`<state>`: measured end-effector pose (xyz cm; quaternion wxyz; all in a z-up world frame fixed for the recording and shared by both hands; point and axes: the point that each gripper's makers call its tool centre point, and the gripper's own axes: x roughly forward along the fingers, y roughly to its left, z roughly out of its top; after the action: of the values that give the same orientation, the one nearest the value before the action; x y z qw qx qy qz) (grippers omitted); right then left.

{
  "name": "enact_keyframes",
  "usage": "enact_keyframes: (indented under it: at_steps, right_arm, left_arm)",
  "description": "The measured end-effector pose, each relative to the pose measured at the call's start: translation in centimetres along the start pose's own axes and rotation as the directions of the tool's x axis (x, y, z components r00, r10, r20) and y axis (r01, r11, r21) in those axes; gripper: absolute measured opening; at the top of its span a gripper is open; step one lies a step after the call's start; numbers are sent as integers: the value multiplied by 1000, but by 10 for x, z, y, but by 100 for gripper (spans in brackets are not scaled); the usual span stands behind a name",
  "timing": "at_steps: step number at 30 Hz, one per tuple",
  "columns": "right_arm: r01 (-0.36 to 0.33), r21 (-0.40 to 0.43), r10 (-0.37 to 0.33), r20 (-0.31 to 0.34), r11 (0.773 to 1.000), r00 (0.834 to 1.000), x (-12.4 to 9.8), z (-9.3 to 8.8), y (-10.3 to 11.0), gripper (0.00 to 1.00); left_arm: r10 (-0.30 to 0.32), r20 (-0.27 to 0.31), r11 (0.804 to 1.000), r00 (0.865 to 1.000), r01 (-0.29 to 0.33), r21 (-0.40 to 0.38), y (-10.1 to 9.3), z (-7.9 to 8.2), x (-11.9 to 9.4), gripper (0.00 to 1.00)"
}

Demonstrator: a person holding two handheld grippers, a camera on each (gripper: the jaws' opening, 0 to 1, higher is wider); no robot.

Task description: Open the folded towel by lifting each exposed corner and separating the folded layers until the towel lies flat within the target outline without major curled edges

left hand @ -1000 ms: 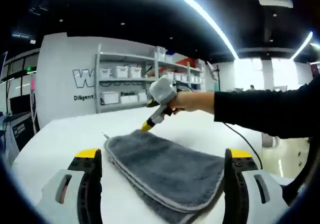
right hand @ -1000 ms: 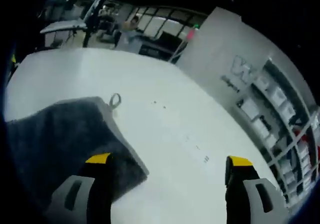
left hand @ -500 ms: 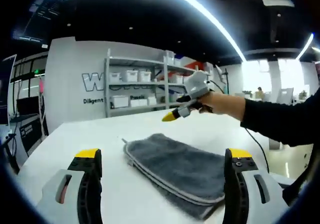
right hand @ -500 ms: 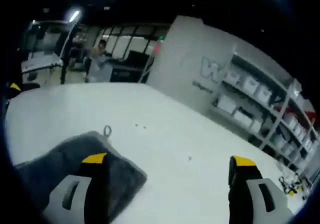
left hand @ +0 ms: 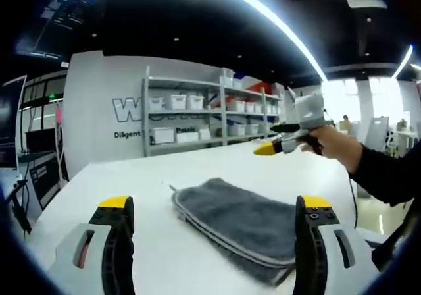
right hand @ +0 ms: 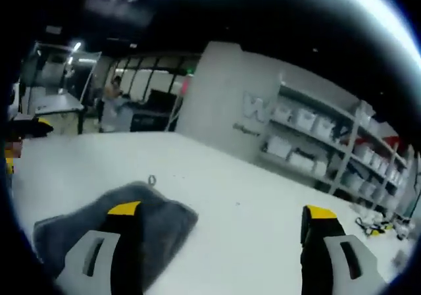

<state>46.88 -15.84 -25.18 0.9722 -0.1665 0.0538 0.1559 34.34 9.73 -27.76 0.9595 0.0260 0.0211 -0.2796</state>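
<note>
In the left gripper view, your left hand-held gripper [left hand: 214, 242] is spread and empty; the folded grey towel [left hand: 240, 226] lies on the bench [left hand: 99, 183] just ahead, running away rightward.

In the right gripper view, your right hand-held gripper [right hand: 217, 249], also spread, has the towel [right hand: 112, 226] off its left jaw. The left looks nearer.

The right gripper [right hand: 214, 232] hangs with jaws wide apart above the white counter [right hand: 263, 229]; the folded grey towel [right hand: 112, 226] lies behind its left jaw, shelves [right hand: 329, 150] beyond
</note>
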Motion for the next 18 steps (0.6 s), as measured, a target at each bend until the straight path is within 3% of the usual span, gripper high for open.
enact_keyframes:
  at_steps: [10,18]
  right_arm:
    - [-37,42,36,29,998,999,-53,-23,27,100]
    - [-60,73,55,78,995,995,-96,-19,43,100]
  left_arm:
    - [42,5,999,999,-42,14,17,7,-9,100]
    - [36,-10,999,999,-36,32,18,4,-12,100]
